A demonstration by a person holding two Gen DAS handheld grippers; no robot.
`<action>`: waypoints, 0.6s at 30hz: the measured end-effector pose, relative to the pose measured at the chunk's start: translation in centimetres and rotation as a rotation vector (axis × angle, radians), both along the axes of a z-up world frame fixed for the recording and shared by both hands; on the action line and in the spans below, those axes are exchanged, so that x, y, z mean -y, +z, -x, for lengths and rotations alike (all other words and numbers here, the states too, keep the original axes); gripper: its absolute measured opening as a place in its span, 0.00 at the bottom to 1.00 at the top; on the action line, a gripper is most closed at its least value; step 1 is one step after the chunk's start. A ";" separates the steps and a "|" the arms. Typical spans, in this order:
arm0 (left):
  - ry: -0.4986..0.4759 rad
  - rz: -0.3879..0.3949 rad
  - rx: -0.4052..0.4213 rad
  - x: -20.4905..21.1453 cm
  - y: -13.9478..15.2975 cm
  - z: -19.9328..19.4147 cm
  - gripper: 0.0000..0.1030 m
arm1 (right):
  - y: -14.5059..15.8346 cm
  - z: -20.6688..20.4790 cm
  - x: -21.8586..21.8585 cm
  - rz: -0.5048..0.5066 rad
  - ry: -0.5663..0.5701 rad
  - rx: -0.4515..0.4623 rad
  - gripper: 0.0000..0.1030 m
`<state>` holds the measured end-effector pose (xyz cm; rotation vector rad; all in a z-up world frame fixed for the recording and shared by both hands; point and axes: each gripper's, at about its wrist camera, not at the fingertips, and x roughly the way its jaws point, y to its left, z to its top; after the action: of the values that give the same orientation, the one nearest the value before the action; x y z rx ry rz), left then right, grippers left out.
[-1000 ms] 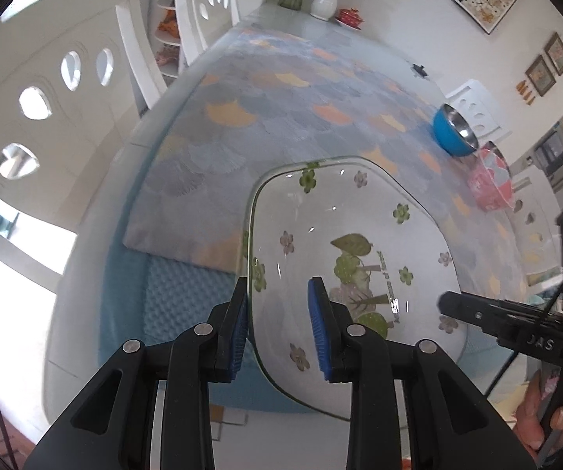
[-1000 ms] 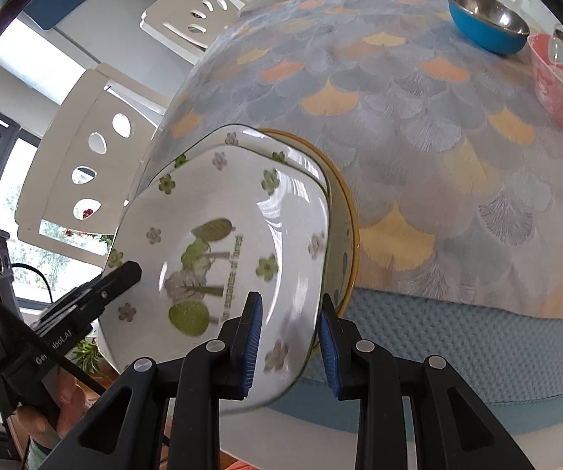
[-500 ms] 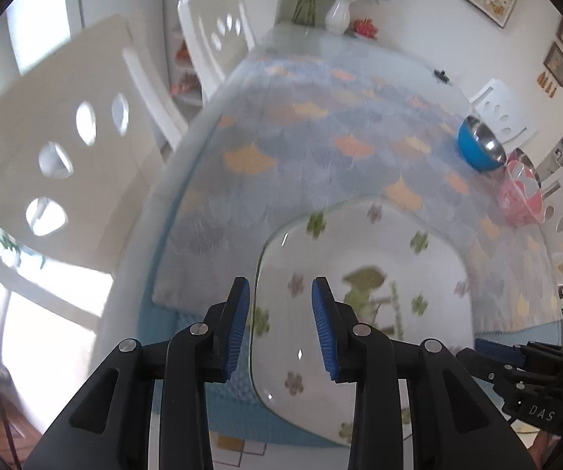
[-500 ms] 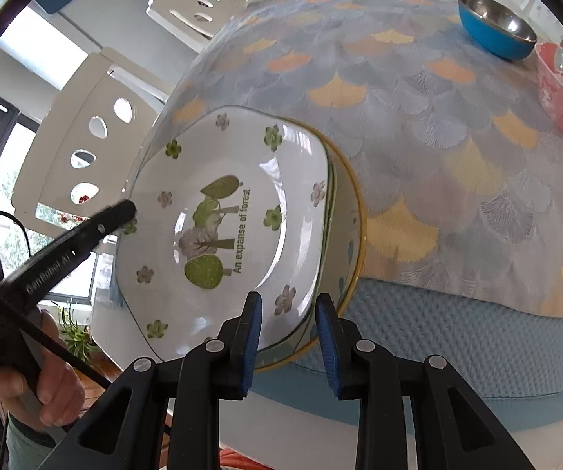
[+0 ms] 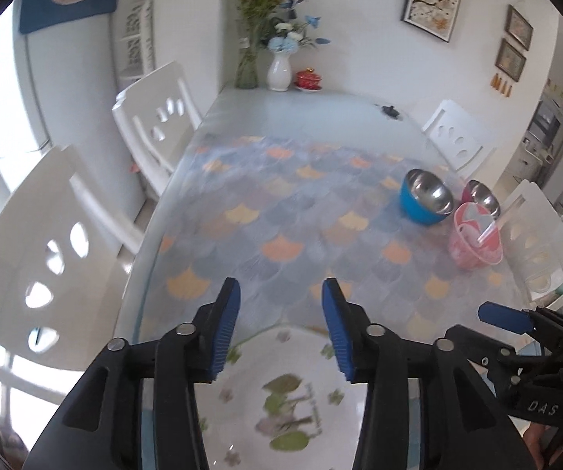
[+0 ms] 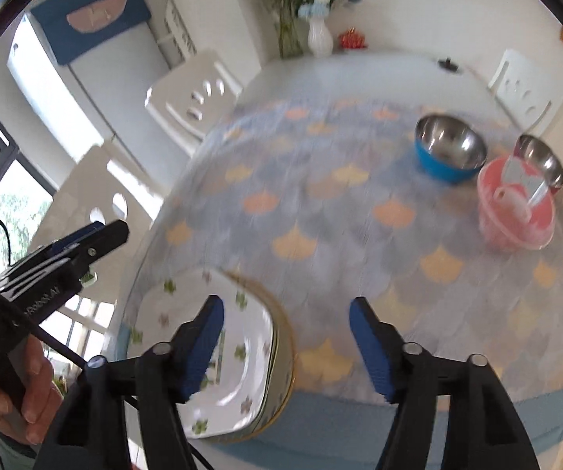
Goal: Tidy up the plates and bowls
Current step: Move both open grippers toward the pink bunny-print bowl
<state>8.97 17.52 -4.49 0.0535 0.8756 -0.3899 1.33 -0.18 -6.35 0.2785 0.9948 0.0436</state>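
Left wrist view is showing the left tool (image 5: 277, 329) hanging with its blue pads spread apart and gripping nothing, just above the far rim of the plate (image 5: 289, 403). The plate, white with green leaves and a tree print, is lying at the near edge of the counter (image 5: 301, 113), on the scalloped cloth (image 5: 281, 219). Far right on the cloth, a blue bowl (image 5: 425, 199) is sitting beside a pink bowl (image 5: 477, 241), with a small steel-lined bowl (image 5: 482, 195) just behind the pink one. The right tool (image 5: 504, 319) is showing at the right edge of this view, only partly visible.

In the right wrist view, the right tool (image 6: 287, 346) is also standing wide open, holding nothing. Its left finger is overlapping the plate (image 6: 242, 356) in the picture; whether it is touching cannot be told. The plate is resting on top of a yellow-rimmed dish (image 6: 285, 356), the two stacked at the counter's near left corner. The left tool (image 6: 85, 241) is reaching in from the left, held by a hand (image 6: 15, 395) and sitting apart from the plate. The blue bowl (image 6: 449, 152), pink bowl (image 6: 516, 203) and small bowl (image 6: 540, 160) are clustering at the far right. White chairs (image 6: 187, 98) are standing along the left side, and a white vase (image 6: 319, 39) is sitting at the far end.
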 end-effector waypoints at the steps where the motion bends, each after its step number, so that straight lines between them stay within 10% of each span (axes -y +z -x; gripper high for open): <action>1: -0.011 0.007 0.000 0.5 0.2 -0.3 0.53 | 0.1 -0.1 0.3 0.004 -0.006 -0.004 0.63; 3: -0.042 0.027 0.003 1.9 0.6 -0.9 0.69 | 0.2 0.0 1.5 0.016 -0.034 -0.022 0.63; 18: -0.299 0.045 -0.204 21.1 -2.3 -3.1 0.70 | -0.6 0.4 21.2 0.013 -0.340 -0.043 0.65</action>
<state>12.12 -3.60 -6.74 0.1052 1.0635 -0.7037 0.90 -21.39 -6.93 0.4346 0.9785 -0.2785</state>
